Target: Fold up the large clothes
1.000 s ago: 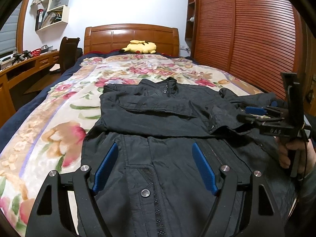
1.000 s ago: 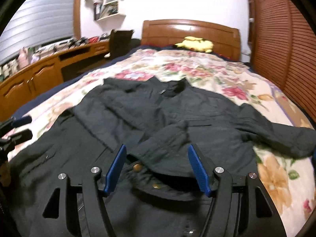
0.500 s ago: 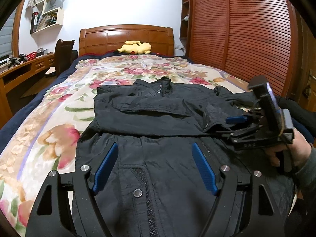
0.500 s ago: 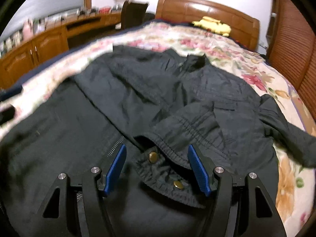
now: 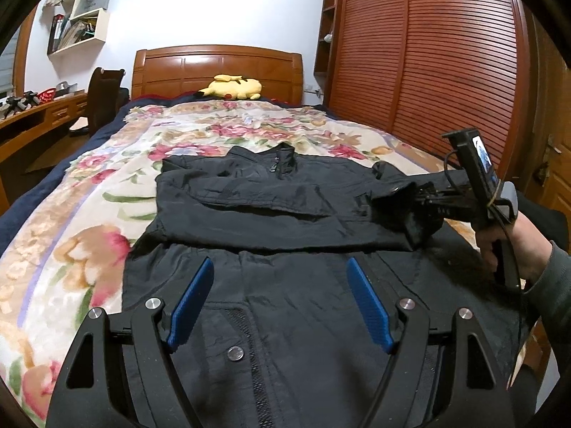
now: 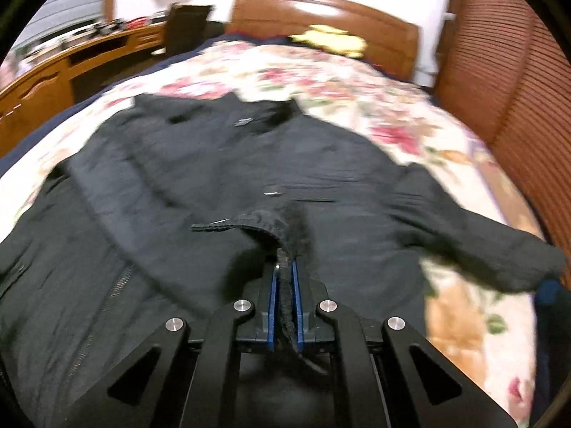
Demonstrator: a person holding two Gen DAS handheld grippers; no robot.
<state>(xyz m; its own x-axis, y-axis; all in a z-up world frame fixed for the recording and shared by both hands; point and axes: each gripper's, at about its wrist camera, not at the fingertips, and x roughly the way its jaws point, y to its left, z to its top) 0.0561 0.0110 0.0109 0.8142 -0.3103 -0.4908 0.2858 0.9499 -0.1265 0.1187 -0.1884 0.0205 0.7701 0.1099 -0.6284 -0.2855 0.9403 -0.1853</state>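
A black jacket [image 5: 285,214] lies front-up on the floral bedspread, collar toward the headboard, one sleeve folded across the chest. My left gripper [image 5: 282,281] is open and empty, hovering over the jacket's lower front. My right gripper [image 6: 284,271] is shut on the cuff [image 6: 264,224] of the jacket's other sleeve and holds it lifted off the body; it also shows at the right of the left wrist view [image 5: 421,199]. The jacket [image 6: 249,164] fills the blurred right wrist view.
The floral bedspread [image 5: 89,221] covers the bed. A yellow plush toy [image 5: 232,87] lies by the wooden headboard [image 5: 217,67]. A slatted wooden wardrobe [image 5: 428,53] runs along the right side. A desk [image 5: 32,117] and chair [image 5: 103,96] stand at left.
My right gripper went from open over the sleeve cuff to shut on it and lifted it. My left gripper stayed open over the lower jacket.
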